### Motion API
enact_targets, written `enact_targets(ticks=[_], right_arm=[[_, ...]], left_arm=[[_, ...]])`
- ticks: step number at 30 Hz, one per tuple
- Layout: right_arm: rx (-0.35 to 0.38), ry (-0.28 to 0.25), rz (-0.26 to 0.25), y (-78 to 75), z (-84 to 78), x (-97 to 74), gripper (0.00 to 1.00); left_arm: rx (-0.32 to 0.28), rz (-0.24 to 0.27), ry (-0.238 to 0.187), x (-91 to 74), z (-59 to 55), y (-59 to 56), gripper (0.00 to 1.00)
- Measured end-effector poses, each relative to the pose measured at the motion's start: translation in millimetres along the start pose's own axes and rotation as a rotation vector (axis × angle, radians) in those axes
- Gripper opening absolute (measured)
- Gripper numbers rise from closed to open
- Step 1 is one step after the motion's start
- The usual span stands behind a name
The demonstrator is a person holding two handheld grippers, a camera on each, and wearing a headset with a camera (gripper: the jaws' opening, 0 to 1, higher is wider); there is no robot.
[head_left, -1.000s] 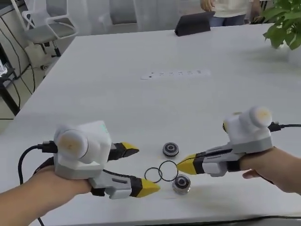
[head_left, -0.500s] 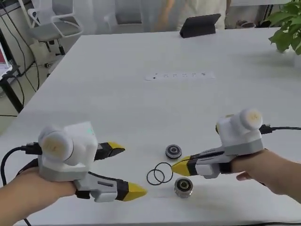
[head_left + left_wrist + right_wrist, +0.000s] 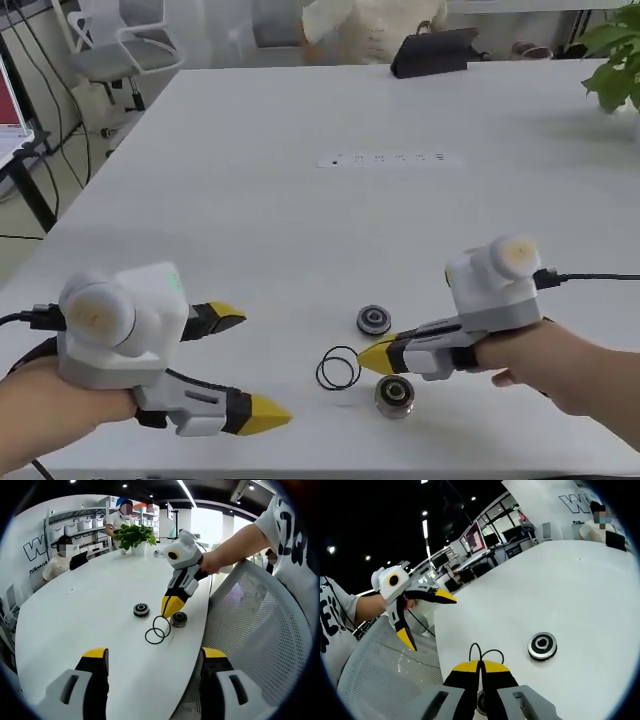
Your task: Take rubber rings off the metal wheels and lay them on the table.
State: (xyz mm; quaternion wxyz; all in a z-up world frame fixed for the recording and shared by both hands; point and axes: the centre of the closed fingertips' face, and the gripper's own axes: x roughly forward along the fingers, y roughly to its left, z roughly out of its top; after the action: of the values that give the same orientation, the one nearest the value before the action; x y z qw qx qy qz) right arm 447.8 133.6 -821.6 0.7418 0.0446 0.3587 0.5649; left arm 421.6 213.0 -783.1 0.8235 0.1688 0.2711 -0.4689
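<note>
Currently both rubber rings [image 3: 338, 369] lie overlapped on the bench [image 3: 300, 220], with bare metal wheels [image 3: 374, 320] at 1 and 4 o'clock. Our right tongs [image 3: 366, 357], closed, touch the rings' edge; we cannot tell whether they pinch one. Our left tongs [image 3: 257, 364] gape empty at 9 o'clock, leaving working room.

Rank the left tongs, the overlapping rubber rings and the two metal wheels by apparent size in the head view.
1. left tongs: largest, though nearest the camera.
2. rubber rings, taken together.
3. near wheel and far wheel: look alike, so unranked.
</note>
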Motion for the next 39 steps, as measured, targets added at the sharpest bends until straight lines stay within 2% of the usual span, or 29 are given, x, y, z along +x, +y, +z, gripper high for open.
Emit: enact_targets(ticks=[12, 20, 28, 39], right_arm=[[0.072, 0.018, -0.063, -14.2, -5.5, 14.8, 0.0], [0.075, 0.034, -0.103, -21.9, -9.8, 17.5, 0.0], [0.045, 0.05, -0.112, -22.8, -12.3, 19.7, 0.0], [0.019, 0.032, -0.121, -21.9, -7.1, 12.7, 0.1]], left_arm=[[-0.007, 0.011, 0.001, -4.7, -2.3, 1.3, 0.72], [-0.006, 0.007, 0.011, -4.0, -6.9, -0.1, 0.72], [-0.004, 0.008, 0.014, -3.4, -7.2, 0.8, 0.71], [0.004, 0.008, 0.016, -3.2, -4.8, 2.9, 0.71]])
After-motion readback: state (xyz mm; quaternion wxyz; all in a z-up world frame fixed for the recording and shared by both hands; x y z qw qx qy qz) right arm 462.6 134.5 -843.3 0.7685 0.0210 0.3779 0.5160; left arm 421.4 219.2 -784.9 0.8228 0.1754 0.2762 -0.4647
